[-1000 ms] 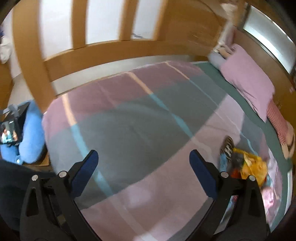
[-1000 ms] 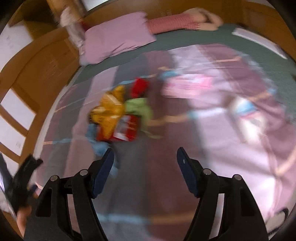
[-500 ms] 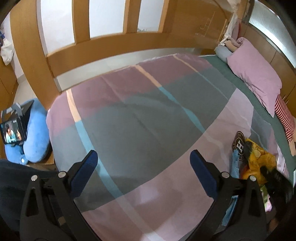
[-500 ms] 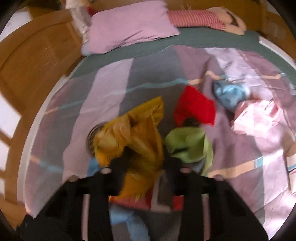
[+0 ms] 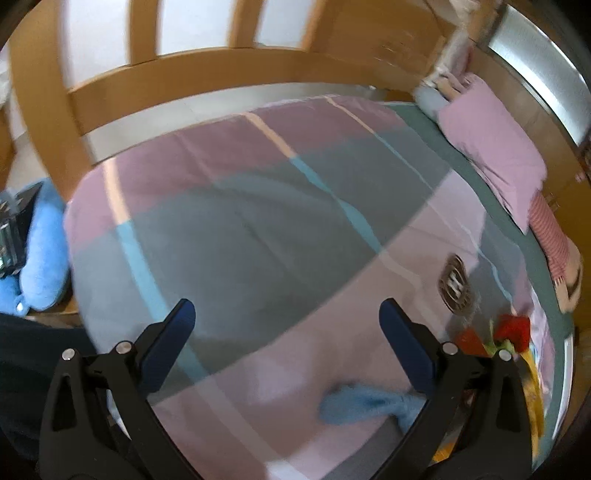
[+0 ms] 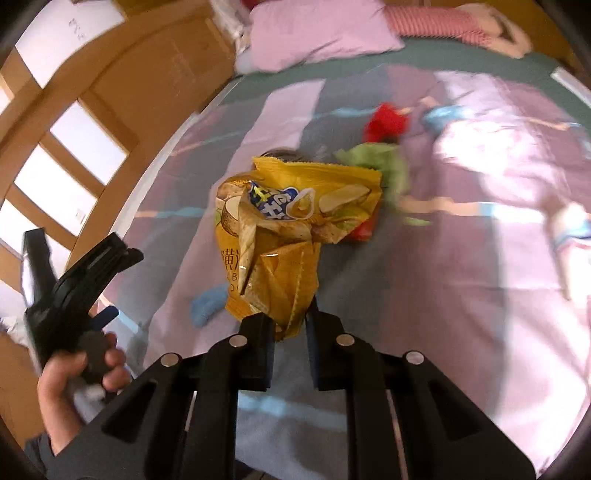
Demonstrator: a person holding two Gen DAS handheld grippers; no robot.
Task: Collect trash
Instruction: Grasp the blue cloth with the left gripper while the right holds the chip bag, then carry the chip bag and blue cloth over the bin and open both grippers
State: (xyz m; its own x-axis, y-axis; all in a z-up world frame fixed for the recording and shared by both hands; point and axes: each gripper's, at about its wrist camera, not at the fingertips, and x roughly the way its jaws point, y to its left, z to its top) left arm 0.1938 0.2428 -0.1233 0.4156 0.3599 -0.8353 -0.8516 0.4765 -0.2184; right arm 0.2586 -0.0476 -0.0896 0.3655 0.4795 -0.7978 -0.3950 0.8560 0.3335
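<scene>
My right gripper [image 6: 290,325] is shut on the lower end of a crumpled yellow snack bag [image 6: 291,218], which hangs lifted over the striped bedspread [image 6: 424,295]. Beyond the bag lie a red wrapper [image 6: 386,122], a green wrapper [image 6: 384,162], a light-blue wrapper [image 6: 441,112] and a blue scrap [image 6: 208,306]. My left gripper [image 5: 282,330] stands open over bare bedspread [image 5: 240,229], nothing between its blue pads. In the left wrist view the blue scrap [image 5: 364,404] lies near the right finger, with the red wrapper [image 5: 511,328] and a round brown wrapper [image 5: 454,284] farther right.
A pink pillow [image 6: 317,33] and a striped doll [image 6: 450,22] lie at the bed's head. A wooden rail [image 5: 184,77] borders the bed's far side. A blue cushion [image 5: 40,258] sits off the bed's left edge. A hand holding the left gripper [image 6: 77,354] shows in the right wrist view.
My right gripper dropped onto the trash pile, shut on the yellow bag and drew it back off the pile. The left gripper stayed open and hardly shifted.
</scene>
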